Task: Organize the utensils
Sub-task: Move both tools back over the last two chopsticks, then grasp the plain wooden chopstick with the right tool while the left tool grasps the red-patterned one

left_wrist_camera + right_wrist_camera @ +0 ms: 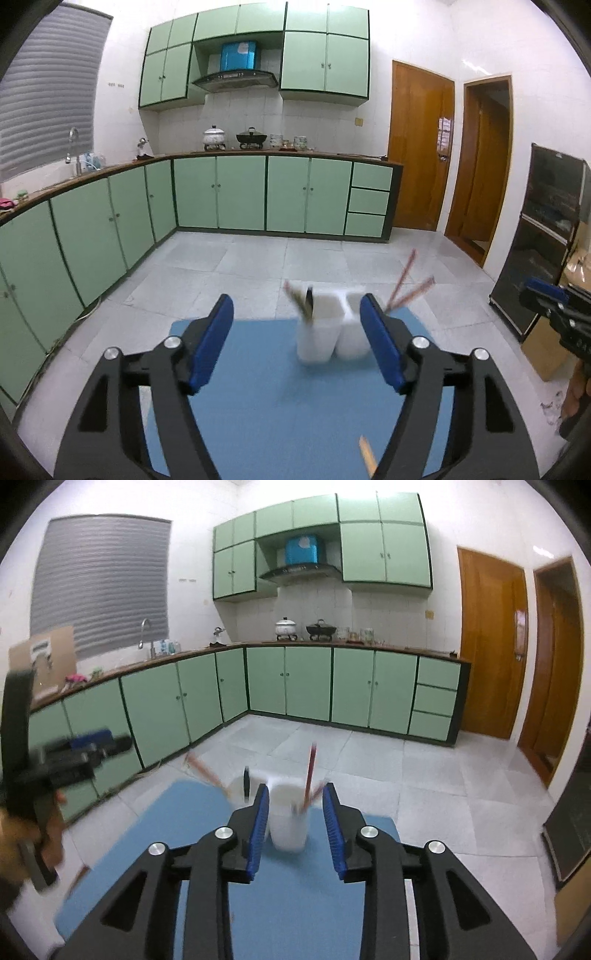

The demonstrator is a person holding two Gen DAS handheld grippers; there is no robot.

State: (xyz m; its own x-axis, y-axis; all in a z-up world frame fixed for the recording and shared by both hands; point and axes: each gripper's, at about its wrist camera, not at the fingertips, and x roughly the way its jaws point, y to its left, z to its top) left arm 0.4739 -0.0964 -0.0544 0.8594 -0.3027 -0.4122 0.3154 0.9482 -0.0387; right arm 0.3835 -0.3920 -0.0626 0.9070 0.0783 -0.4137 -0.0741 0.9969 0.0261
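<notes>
Two white holders stand side by side at the far end of a blue mat [258, 406]. The left holder [317, 339] has brownish chopsticks and a dark utensil [308, 299] in it. The right holder [352, 341] has red chopsticks [406, 288]. A loose wooden chopstick [367, 456] lies on the near mat. My left gripper [295, 301] is open above the mat, short of the holders, with nothing between its fingers. My right gripper [296, 787] is open, and the right holder [288, 827] shows between its fingers, untouched, with its red chopsticks [310, 775].
The mat [147, 830] covers a low surface above a tiled floor. Green cabinets [221, 192] line the left and back. A dark glass cabinet [546, 240] and a cardboard box [546, 350] stand at the right. The other gripper and a hand show at each view's edge.
</notes>
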